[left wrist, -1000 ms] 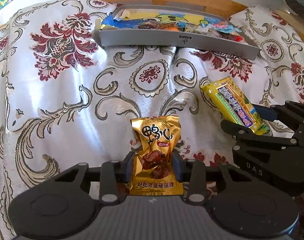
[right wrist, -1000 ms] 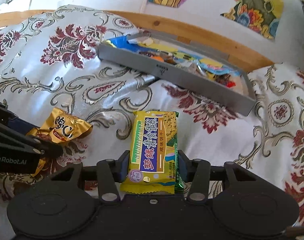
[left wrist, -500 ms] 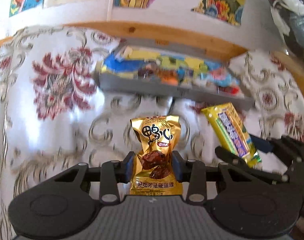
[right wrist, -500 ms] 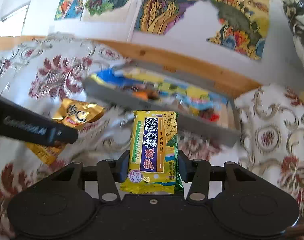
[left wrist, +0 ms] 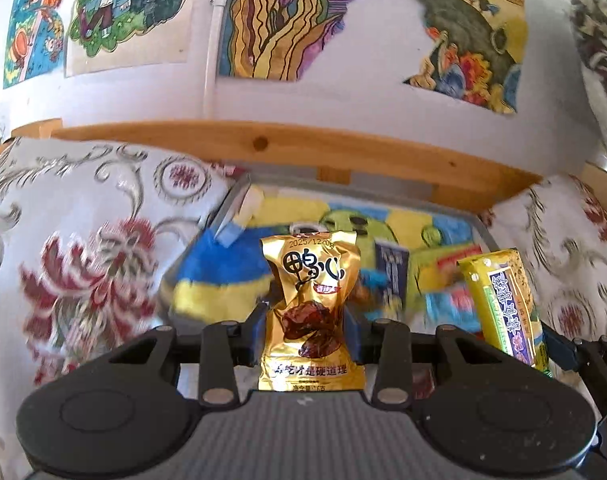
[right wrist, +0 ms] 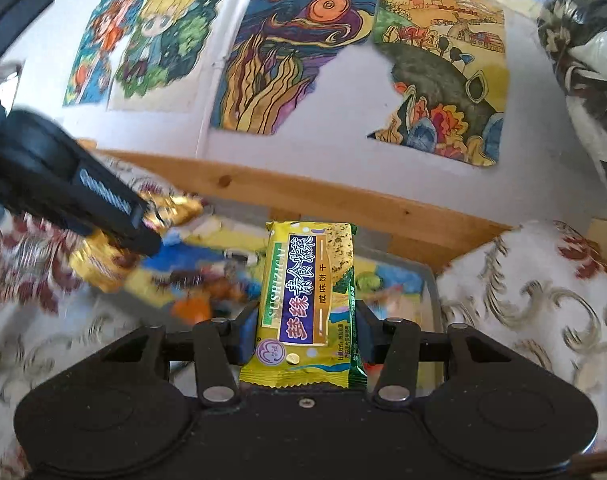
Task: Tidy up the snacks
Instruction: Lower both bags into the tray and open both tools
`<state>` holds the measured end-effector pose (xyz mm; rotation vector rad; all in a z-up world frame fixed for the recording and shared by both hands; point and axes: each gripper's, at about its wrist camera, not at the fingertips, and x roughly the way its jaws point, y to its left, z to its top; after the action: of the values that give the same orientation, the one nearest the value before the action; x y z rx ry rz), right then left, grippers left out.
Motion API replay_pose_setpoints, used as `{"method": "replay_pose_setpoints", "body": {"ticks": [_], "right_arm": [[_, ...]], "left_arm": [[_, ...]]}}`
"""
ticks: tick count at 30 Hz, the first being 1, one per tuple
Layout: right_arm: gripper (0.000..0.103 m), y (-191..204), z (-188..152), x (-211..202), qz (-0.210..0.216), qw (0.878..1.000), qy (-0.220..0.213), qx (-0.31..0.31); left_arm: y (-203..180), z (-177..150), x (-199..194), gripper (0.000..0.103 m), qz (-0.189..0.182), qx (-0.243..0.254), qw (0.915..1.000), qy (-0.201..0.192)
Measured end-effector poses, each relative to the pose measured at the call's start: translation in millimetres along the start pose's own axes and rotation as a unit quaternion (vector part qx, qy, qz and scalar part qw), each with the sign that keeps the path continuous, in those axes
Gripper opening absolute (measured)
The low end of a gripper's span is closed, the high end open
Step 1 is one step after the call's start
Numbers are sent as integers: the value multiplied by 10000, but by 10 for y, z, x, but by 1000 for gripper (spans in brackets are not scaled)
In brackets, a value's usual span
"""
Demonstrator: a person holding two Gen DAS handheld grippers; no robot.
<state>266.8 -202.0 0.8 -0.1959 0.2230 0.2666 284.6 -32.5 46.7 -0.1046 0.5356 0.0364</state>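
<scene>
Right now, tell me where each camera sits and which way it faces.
Left wrist: on the left tool, facing the grey tray and postered wall; grips the gold packet.
Right wrist: on the right tool, facing likewise; grips the yellow biscuit pack.
Shared: both packets and the tray; each view shows the other tool.

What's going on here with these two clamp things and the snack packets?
A person is tidying snacks using a handheld gripper in each hand. The left gripper is clamped on a gold snack pouch, and the right gripper is clamped on a yellow cracker packet. Both packets are held up in front of a grey tray already full of colourful snacks, on a floral bedspread. Neither has been dropped in yet.
</scene>
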Motion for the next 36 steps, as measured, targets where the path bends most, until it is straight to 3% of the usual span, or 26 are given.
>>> {"method": "replay_pose_setpoints", "body": {"ticks": [5, 16, 27, 36], "right_arm": [[50, -95, 170, 338, 122, 9998, -99, -111], [50, -317, 112, 944, 262, 9987, 382, 207], [50, -326, 48, 1039, 223, 9987, 388, 236], [58, -332, 32, 1016, 205, 9988, 309, 307]], "left_arm": [[-116, 207, 329, 43, 48, -69, 9999, 99], [-78, 228, 879, 43, 223, -404, 9977, 489], [-47, 201, 998, 44, 297, -394, 9967, 648], [-64, 174, 991, 55, 318, -451, 9966, 615]]}}
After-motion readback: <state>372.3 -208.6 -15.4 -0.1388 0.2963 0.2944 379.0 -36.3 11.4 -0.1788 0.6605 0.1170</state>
